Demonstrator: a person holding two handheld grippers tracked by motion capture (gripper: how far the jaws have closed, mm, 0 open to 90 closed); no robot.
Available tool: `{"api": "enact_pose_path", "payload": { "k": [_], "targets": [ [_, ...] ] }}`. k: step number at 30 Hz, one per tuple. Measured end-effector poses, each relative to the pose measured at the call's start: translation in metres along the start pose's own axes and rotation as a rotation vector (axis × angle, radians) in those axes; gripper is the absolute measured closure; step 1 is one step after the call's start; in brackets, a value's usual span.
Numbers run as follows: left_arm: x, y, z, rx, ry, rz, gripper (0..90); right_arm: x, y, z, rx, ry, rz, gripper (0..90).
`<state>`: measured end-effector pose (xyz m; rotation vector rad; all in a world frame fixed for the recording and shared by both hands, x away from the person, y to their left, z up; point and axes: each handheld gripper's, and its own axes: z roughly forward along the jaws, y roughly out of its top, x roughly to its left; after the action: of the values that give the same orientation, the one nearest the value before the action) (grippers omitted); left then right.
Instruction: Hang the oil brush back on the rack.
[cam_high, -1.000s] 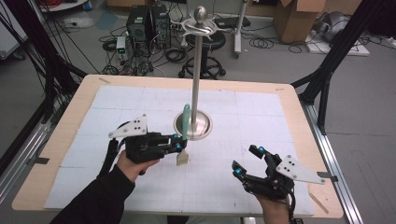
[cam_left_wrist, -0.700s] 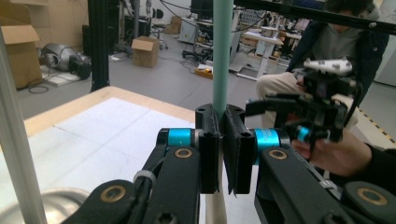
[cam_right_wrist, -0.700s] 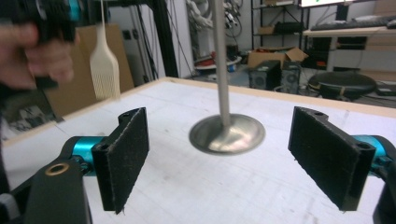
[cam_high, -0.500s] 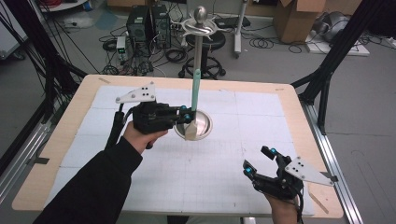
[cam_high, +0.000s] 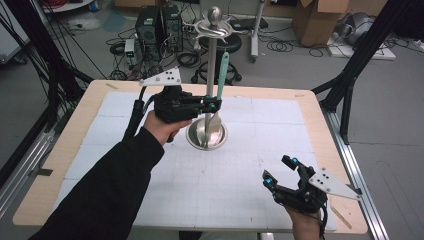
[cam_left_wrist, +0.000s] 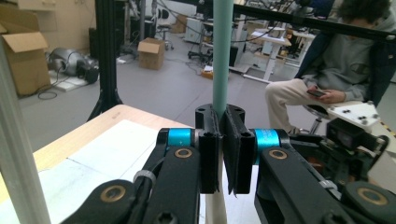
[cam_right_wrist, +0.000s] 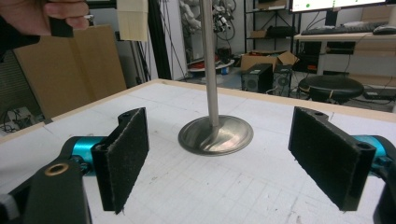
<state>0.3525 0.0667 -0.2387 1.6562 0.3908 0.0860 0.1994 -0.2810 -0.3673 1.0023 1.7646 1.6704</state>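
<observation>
A spatula with a teal handle and a pale head hangs upright in the air, close beside the pole of a metal stand. My left gripper is shut on the handle low down, just above the head. In the left gripper view the handle rises straight up from between the closed pads of that gripper. My right gripper is near the table's front right, open and holding nothing. In its own view the right gripper faces the stand's base, with the spatula head at top left.
The stand has a round dish base mid-table and curled hooks under a ball at the top. A white gridded mat covers the wooden table. A person sits beyond the table. Boxes, cables and equipment lie on the floor behind.
My left gripper has lifted the spatula and carried it away from the person, from beside the base to up against the pole. The right gripper has stayed where it was, still open.
</observation>
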Motion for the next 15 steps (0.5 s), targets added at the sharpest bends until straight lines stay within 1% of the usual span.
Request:
{"api": "enact_pose_path", "payload": {
  "k": [3,5,12,15],
  "targets": [
    [0.005,0.003,0.005,0.004,0.004,-0.004,84.5,0.0,0.0,0.0,0.0,0.003,0.0,18.7],
    [0.008,0.005,0.007,0.007,0.014,-0.01,84.6,-0.001,-0.001,0.0,0.0,0.002,0.008,18.7],
    [0.018,0.008,0.012,-0.012,0.029,-0.03,84.5,-0.002,-0.001,0.0,-0.005,0.007,0.012,18.7],
    [0.021,0.008,0.013,-0.013,0.036,-0.034,84.6,-0.002,-0.001,0.0,-0.004,0.011,0.014,18.7]
  ]
}}
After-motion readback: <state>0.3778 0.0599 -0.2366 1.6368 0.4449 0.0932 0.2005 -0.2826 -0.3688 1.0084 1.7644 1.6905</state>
